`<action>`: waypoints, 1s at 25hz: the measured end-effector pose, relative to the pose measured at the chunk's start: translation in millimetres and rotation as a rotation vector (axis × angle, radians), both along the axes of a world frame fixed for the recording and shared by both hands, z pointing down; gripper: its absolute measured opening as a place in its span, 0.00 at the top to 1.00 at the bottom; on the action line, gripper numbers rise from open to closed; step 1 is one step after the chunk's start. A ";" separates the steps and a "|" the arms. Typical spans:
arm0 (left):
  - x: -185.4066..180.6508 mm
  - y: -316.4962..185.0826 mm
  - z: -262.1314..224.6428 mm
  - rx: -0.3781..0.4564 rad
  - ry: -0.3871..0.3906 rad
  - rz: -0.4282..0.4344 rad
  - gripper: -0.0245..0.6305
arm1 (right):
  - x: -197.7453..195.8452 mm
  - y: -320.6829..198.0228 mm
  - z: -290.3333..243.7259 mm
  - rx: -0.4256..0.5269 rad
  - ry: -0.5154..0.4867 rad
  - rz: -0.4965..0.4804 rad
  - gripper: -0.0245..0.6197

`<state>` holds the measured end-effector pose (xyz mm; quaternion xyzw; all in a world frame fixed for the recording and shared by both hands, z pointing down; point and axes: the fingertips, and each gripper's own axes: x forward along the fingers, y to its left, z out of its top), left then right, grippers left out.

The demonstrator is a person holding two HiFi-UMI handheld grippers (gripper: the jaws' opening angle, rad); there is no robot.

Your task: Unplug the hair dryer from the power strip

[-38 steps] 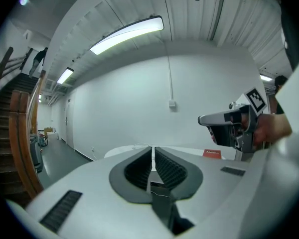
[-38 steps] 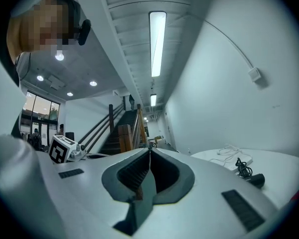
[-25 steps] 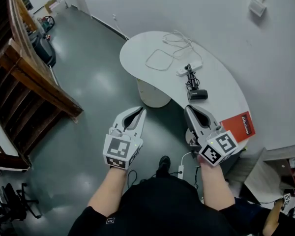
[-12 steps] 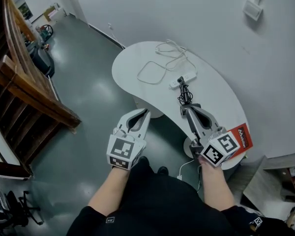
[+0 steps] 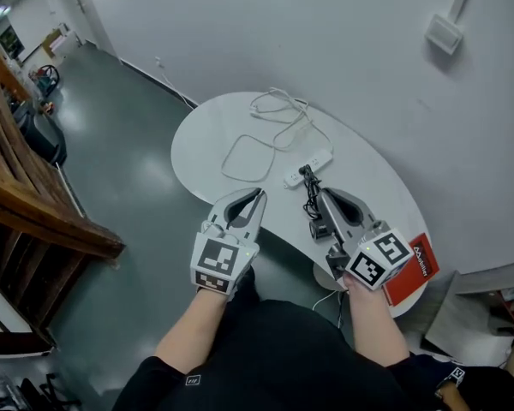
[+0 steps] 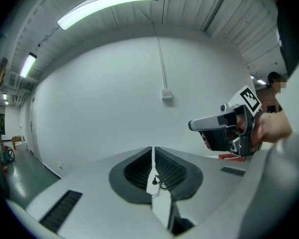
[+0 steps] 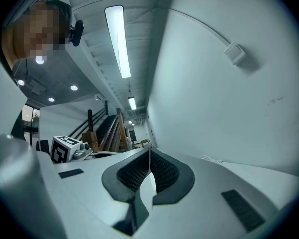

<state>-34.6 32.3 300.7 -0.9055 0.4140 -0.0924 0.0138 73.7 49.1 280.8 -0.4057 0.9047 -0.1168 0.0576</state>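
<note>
A white power strip (image 5: 309, 167) lies on the white table (image 5: 201, 144), and a black plug and coiled black cord (image 5: 310, 197) run from it to the black hair dryer (image 5: 319, 228). My right gripper (image 5: 319, 193) is shut and empty. It hovers just right of the dryer and partly covers it, tips close to the cord. My left gripper (image 5: 259, 194) is shut and empty at the table's near edge, left of the dryer. In the left gripper view the shut tips (image 6: 152, 151) hide all but a sliver of strip and plug (image 6: 153, 182).
A looped white cable (image 5: 250, 155) lies on the table beyond the left gripper. A red booklet (image 5: 414, 269) sits at the table's right end. A white wall stands behind the table, and wooden stairs (image 5: 34, 204) rise at far left over a grey floor.
Both grippers, shut throughout, have come forward from over the floor to the table's near edge. The right one now overlaps the hair dryer; table and strip appear closer.
</note>
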 end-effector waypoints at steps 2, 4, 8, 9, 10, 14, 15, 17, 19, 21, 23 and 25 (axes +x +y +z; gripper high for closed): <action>-2.7 -28.2 -7.7 0.027 -0.014 0.026 0.92 | -8.5 -23.9 -6.1 0.011 0.015 0.011 0.91; -4.2 -52.0 -12.5 0.038 -0.016 0.054 0.92 | -13.0 -48.3 -8.9 0.012 0.017 0.033 0.91; -11.5 -88.2 -9.6 0.027 -0.032 0.105 0.92 | -21.3 -88.8 -6.0 -0.003 0.000 0.077 0.91; -14.5 -95.9 -8.3 0.023 -0.035 0.113 0.92 | -23.9 -96.3 -4.7 -0.007 -0.005 0.086 0.91; -17.0 -103.4 -6.9 0.020 -0.037 0.120 0.92 | -26.8 -102.5 -2.8 -0.011 -0.008 0.092 0.91; -16.7 -128.7 1.4 -0.004 -0.038 0.140 0.92 | -32.9 -119.4 9.7 -0.044 -0.007 0.095 0.91; -13.2 -132.8 3.5 -0.010 -0.037 0.146 0.92 | -30.5 -122.8 12.4 -0.053 -0.007 0.096 0.91; -3.3 -140.1 7.5 -0.020 -0.044 0.160 0.92 | -21.6 -130.5 15.0 -0.061 -0.009 0.102 0.91; 8.0 -148.7 11.6 -0.035 -0.048 0.166 0.92 | -8.8 -139.9 15.8 -0.064 -0.012 0.110 0.91; 20.6 -155.1 14.9 -0.057 -0.042 0.168 0.92 | 6.2 -147.7 15.7 -0.066 -0.013 0.114 0.91; 34.6 -158.6 18.7 -0.071 -0.047 0.176 0.92 | 23.2 -152.7 17.5 -0.068 -0.007 0.122 0.91; 46.8 -163.4 23.1 -0.081 -0.055 0.174 0.92 | 39.5 -156.5 22.9 -0.082 -0.005 0.132 0.91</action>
